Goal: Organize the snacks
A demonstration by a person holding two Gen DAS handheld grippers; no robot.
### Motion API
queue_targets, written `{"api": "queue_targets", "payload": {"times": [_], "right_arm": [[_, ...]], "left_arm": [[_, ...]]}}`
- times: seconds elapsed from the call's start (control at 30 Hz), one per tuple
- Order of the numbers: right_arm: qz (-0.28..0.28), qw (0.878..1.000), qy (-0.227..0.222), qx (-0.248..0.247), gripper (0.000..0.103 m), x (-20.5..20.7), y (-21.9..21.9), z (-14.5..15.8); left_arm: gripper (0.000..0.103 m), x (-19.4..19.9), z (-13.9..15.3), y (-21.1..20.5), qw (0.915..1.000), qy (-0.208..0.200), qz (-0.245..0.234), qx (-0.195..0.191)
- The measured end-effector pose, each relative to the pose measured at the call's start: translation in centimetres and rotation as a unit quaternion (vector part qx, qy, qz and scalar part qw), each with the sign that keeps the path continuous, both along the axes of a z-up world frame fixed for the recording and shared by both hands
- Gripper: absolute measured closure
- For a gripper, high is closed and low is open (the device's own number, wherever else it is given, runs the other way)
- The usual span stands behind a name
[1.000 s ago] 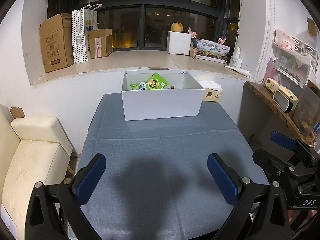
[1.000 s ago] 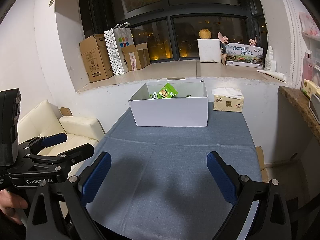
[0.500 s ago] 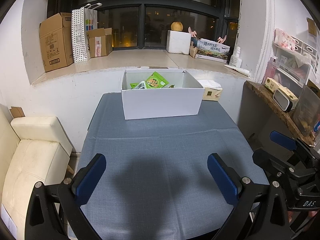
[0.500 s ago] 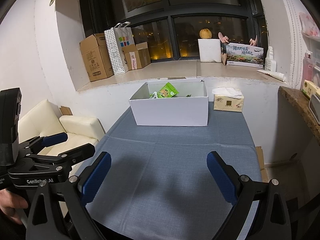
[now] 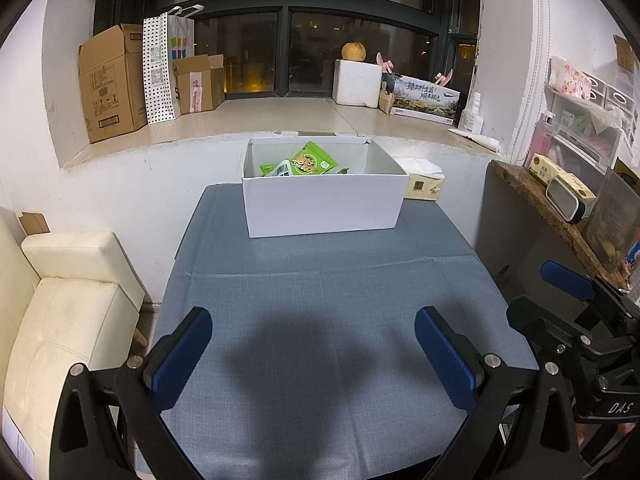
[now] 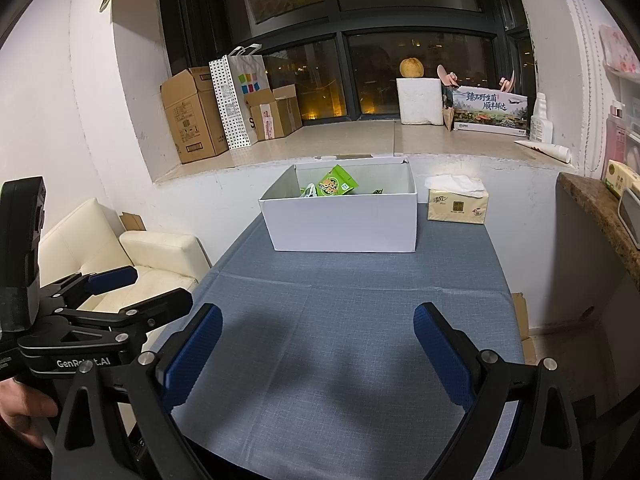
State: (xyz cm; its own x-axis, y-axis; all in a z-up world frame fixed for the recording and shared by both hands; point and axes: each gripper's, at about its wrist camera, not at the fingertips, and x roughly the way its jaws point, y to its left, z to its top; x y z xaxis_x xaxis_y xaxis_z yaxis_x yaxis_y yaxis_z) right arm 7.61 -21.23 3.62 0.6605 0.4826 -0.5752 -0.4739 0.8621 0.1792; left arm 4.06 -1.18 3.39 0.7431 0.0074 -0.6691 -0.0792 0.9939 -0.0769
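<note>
Left wrist view: the left gripper [image 5: 314,354] is hovering low over the blue tablecloth [image 5: 320,300], its blue pads spread wide apart and holding nothing. Just to its right, the right gripper [image 6: 318,352] is hanging over the same cloth, jaws likewise parted and empty. Well ahead, a white cardboard box [image 5: 324,210] is sitting at the table's far edge, with green snack packets [image 5: 308,162] lying inside it. A tissue pack [image 6: 456,202] is resting just beside the box's right side.
</note>
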Motion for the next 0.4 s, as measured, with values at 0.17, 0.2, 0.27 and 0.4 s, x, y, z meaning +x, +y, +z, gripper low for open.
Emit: {"api": "queue_targets", "payload": {"times": [0.17, 0.2, 0.27, 0.4], "right_arm": [[0.000, 1.000, 0.000, 0.000, 0.004, -0.01, 0.02, 0.00], [0.000, 1.000, 0.000, 0.000, 0.004, -0.01, 0.01, 0.00], [-0.001, 1.000, 0.000, 0.000, 0.004, -0.02, -0.01, 0.01], [-0.002, 1.000, 0.000, 0.001, 0.004, -0.10, -0.08, 0.08]], "left_arm": [[0.000, -0.03, -0.05, -0.04, 1.0000, 0.001, -0.001, 0.000], [0.000, -0.03, -0.06, -0.04, 1.0000, 0.001, -0.002, -0.001], [0.000, -0.08, -0.05, -0.10, 1.0000, 0.000, -0.003, -0.002], [0.000, -0.24, -0.04, -0.28, 1.0000, -0.005, -0.004, 0.004]]}}
